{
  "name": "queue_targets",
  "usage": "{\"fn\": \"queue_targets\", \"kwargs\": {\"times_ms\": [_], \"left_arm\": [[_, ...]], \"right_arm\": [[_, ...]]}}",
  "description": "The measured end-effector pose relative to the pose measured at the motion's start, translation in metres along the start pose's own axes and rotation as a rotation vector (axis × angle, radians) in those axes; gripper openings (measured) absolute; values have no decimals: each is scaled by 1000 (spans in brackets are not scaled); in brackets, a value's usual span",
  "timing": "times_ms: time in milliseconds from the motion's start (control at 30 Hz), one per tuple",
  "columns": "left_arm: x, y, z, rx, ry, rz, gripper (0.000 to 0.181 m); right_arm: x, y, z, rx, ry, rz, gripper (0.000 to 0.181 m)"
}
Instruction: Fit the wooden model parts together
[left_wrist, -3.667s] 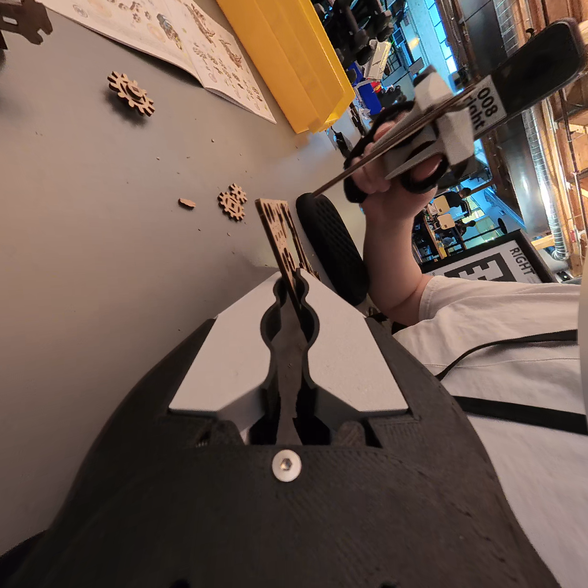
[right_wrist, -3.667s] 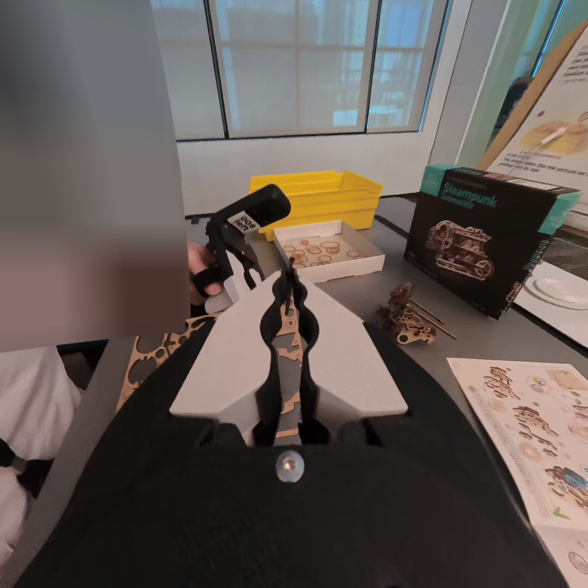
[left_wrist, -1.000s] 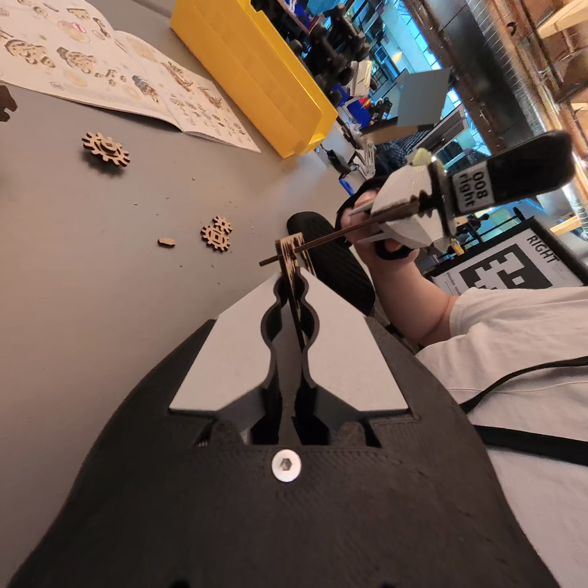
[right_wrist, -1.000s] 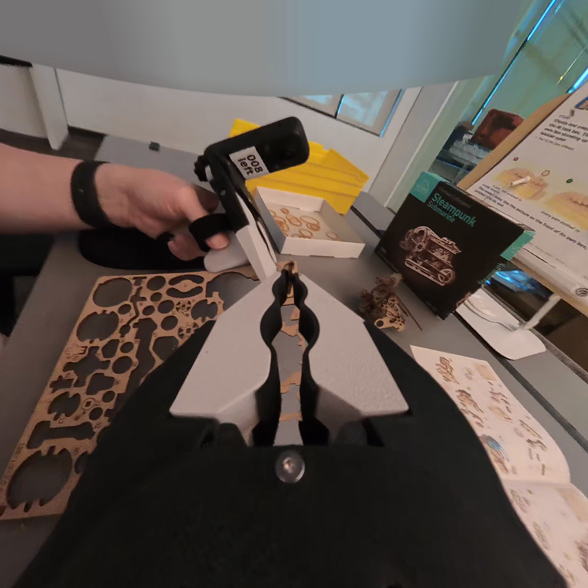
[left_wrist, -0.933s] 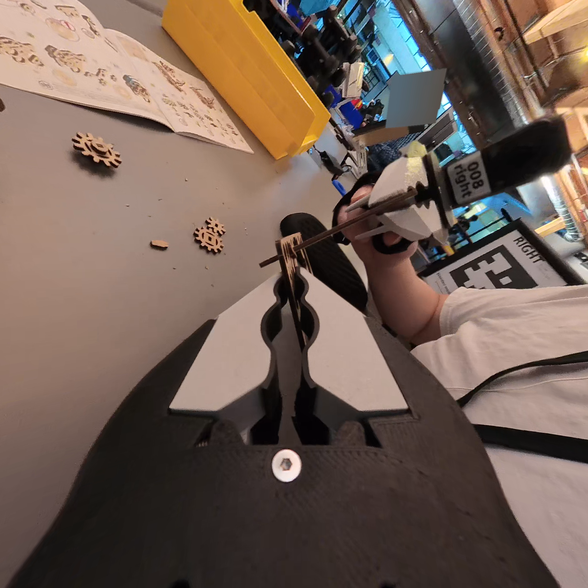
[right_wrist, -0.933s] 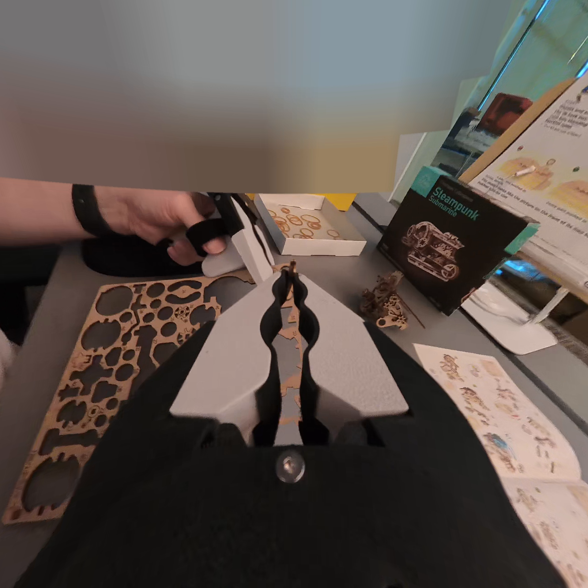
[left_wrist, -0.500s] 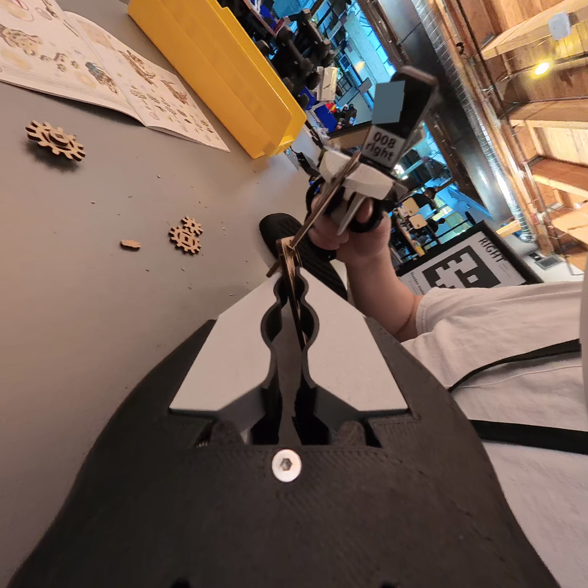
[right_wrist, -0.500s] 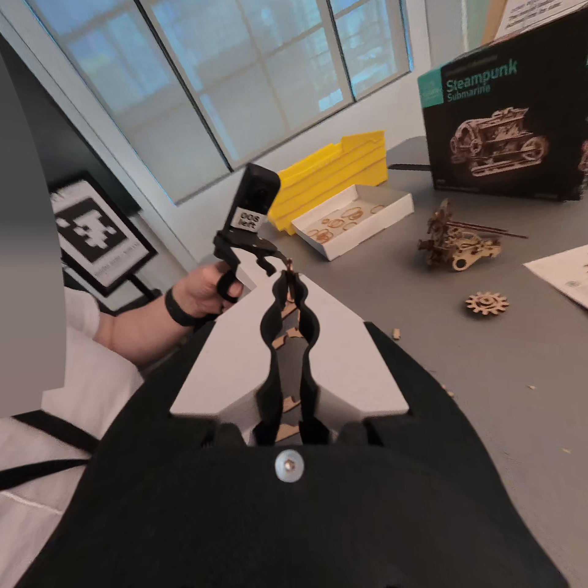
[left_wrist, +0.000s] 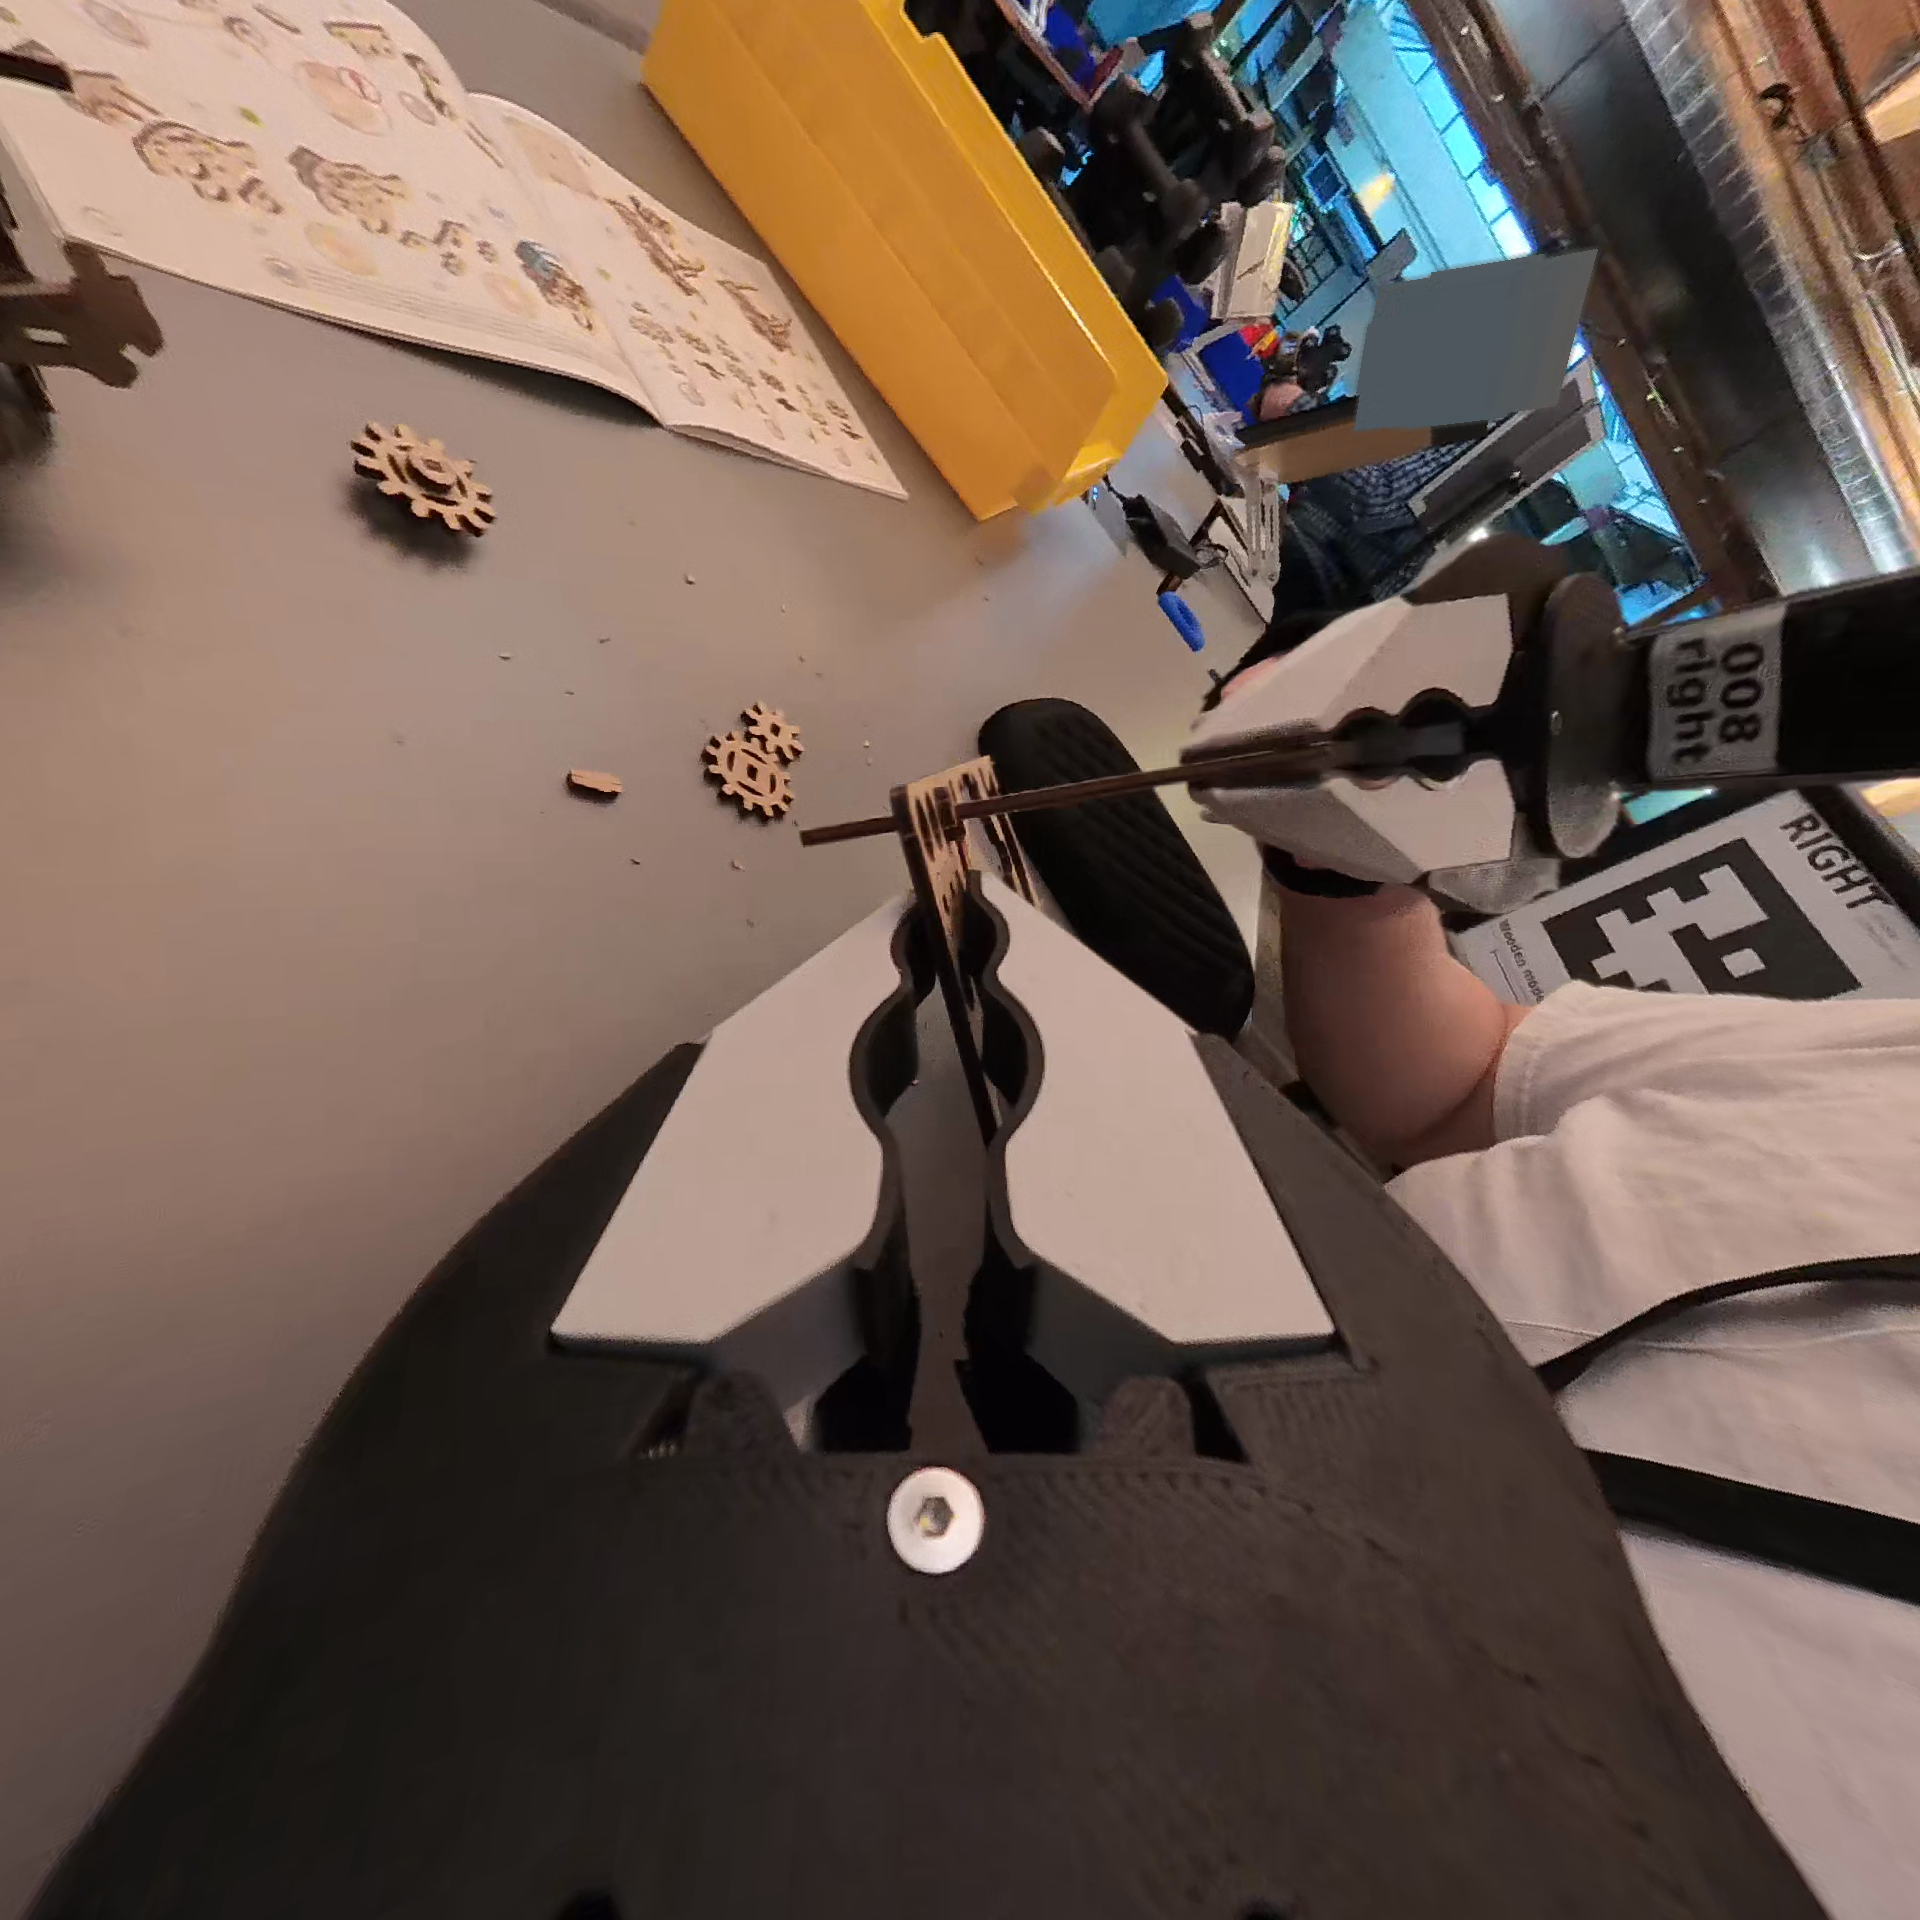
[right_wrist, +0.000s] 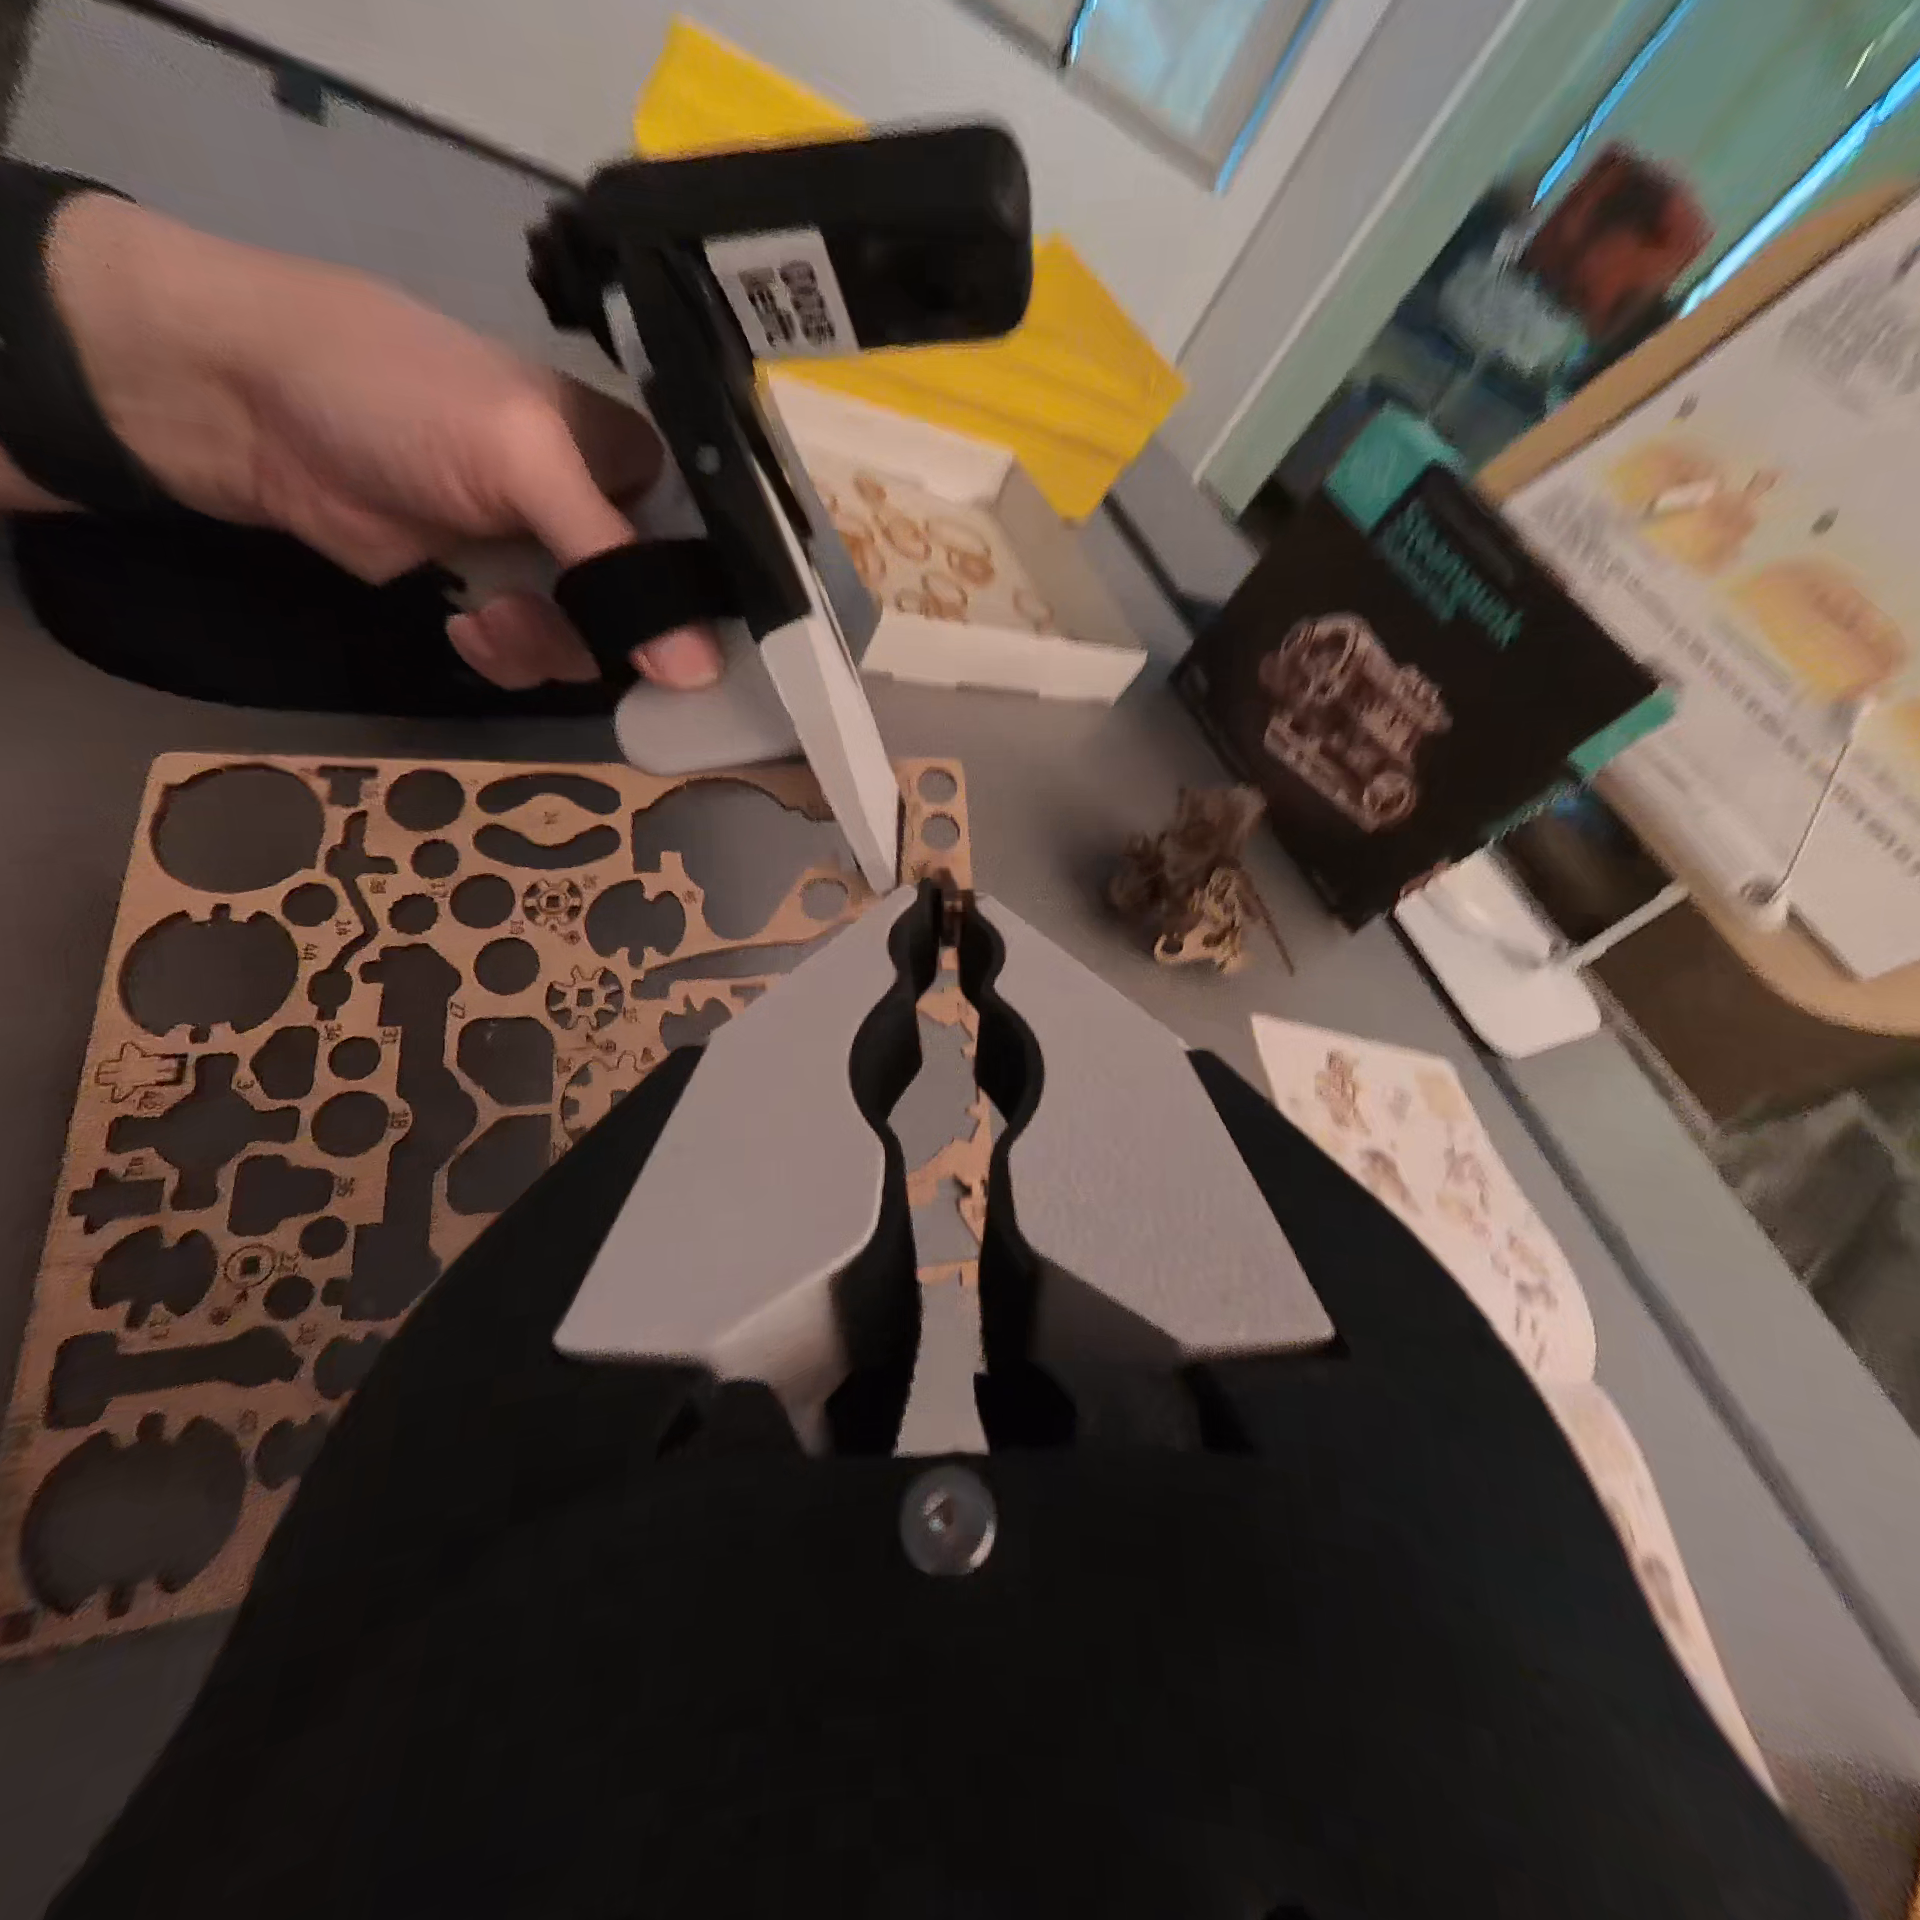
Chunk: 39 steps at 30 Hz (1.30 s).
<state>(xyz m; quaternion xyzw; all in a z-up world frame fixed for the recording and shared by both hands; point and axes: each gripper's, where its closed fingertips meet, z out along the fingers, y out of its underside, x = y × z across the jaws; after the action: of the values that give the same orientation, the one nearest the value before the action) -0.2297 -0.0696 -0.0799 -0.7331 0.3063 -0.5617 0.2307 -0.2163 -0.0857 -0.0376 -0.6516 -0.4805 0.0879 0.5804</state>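
Through the upright plate (left_wrist: 940, 847), the rod (left_wrist: 1049, 800) lies crosswise.

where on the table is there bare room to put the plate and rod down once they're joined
Bare grey table lies in the left wrist view between the single gear and the paired gears, below the instruction booklet. It is crowded in the right wrist view: the cut-out sheet, the half-built model and the box.

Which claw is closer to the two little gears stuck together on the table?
Left. The left claw, gripping the flat wooden piece, sits just beside the paired gears. The right claw holds the thin rod from farther off, beyond that piece.
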Motion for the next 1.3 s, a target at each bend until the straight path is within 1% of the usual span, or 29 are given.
{"fn": "queue_targets", "kwargs": {"times_ms": [33,67,100,133,167,200,233,300,400,467,533,567,600,667,700,733,767,800,833,900,967,1033,1067,1100,1133,1200,1233,1267,1300], "left_arm": [[0,-2,-2,13,1,3,2],[4,-7,-4,48,22,5,1],[12,-12,-8,84,81,2,1],[23,-16,-13,113,174,-28,1],[32,-18,-17,124,261,-76,0],[36,-18,-18,125,309,-100,2],[35,-15,-15,115,298,-95,2],[25,-8,-10,92,223,-65,1],[19,-7,-9,97,190,-97,1],[11,-5,-7,86,124,-90,0],[5,-2,-6,59,64,-46,1],[5,0,-5,46,58,-33,1],[5,0,-5,43,64,-33,0],[1,4,-4,19,29,-15,1],[-10,4,-6,16,-47,21,1],[-10,4,-8,14,-53,52,1],[-6,3,-9,12,-26,40,1],[-5,3,-9,4,-10,22,1],[-7,5,-8,-7,-13,11,1],[-11,8,-6,-17,-10,-22,1],[-15,12,-2,-33,10,-97,1],[-17,17,3,-52,37,-159,1],[-19,21,6,-78,34,-175,1],[-21,23,9,-95,27,-177,1],[-23,25,12,-115,21,-181,1],[-30,27,16,-147,-6,-180,2],[-33,27,17,-159,-16,-182,2],[-34,27,19,-162,-12,-191,2],[-34,26,20,-165,-5,-202,2]], "right_arm": [[1,1,0,-35,-6,37,0],[3,1,-1,-45,-31,129,0],[7,-3,-5,-9,-60,223,0],[10,-11,-11,67,-100,268,1],[10,-17,-16,142,-140,249,0],[9,-18,-19,195,-147,185,0],[9,-13,-19,199,-139,151,0],[6,1,-14,146,-154,153,1],[4,5,-11,129,-134,182,1],[0,12,-7,53,-58,91,1],[-5,19,-4,-15,5,-12,1],[-7,20,-4,-26,24,-48,1],[-7,21,-5,-23,34,-40,1],[-8,27,-5,-28,20,66,0],[-8,30,-5,-31,6,171,1],[-8,32,-6,-11,-38,324,1],[-7,31,-8,23,-82,471,1],[-5,30,-9,47,-102,531,1],[-6,33,-8,29,-110,515,1],[-7,34,-7,-9,-82,415,0],[-8,35,-9,-68,-40,249,0],[-12,37,-12,-162,6,9,1],[-15,39,-12,-220,11,-71,1],[-16,43,-11,-269,11,-73,1],[-16,46,-12,-300,0,12,1],[-11,46,-19,-287,-32,301,1],[-11,43,-23,-260,-85,502,1],[-4,41,-29,-212,-104,659,0],[4,41,-35,-171,-96,719,0]]}}
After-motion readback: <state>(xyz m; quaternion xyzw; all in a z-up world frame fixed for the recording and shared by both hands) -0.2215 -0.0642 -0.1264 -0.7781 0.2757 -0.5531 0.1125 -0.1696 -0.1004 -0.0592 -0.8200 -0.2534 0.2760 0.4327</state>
